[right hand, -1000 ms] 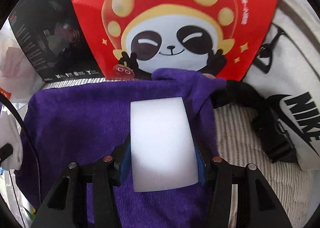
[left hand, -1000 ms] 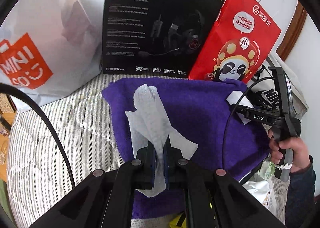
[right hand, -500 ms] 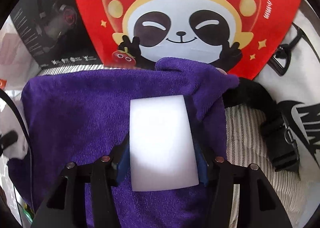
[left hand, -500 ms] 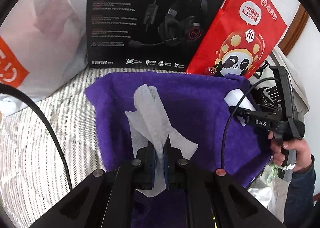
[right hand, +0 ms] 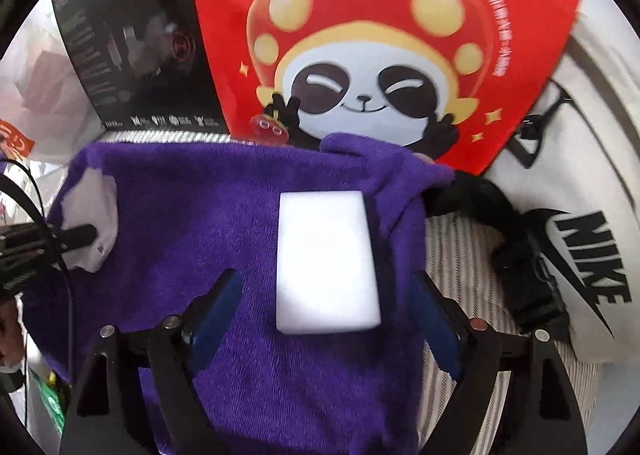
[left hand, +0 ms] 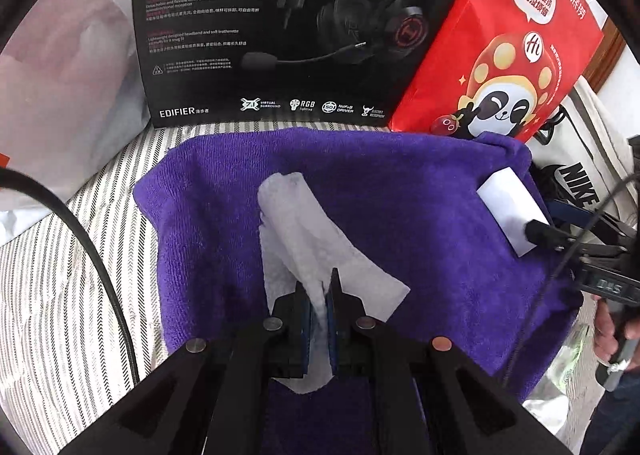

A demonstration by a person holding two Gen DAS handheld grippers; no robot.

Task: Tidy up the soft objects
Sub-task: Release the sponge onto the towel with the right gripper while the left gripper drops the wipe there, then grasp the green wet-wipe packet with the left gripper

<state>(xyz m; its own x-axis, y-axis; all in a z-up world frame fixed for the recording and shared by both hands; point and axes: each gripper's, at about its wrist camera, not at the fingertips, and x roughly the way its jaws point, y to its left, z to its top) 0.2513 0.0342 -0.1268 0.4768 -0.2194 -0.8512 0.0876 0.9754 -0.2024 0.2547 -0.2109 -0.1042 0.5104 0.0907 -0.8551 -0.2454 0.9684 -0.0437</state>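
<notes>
Two views: on my left wrist, the left gripper (left hand: 319,309) clamps a white wipe (left hand: 308,243) above the purple towel (left hand: 400,191). On my right, the right gripper (right hand: 326,307) is opening, releasing the white sponge (right hand: 326,263) lying between its fingers; next, back away.

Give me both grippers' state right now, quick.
Left gripper: shut on the white tissue.
Right gripper: jaws opening, pads clear of the white sponge lying between them on the purple towel.

A fuzzy, matt purple terry towel (right hand: 224,215) is being seen; a smooth, matt white foam block (right hand: 326,263) is lying on it; a thin, dimpled paper tissue (left hand: 308,231) is being pinched; a glossy red paper bag (right hand: 380,35) is standing behind.
</notes>
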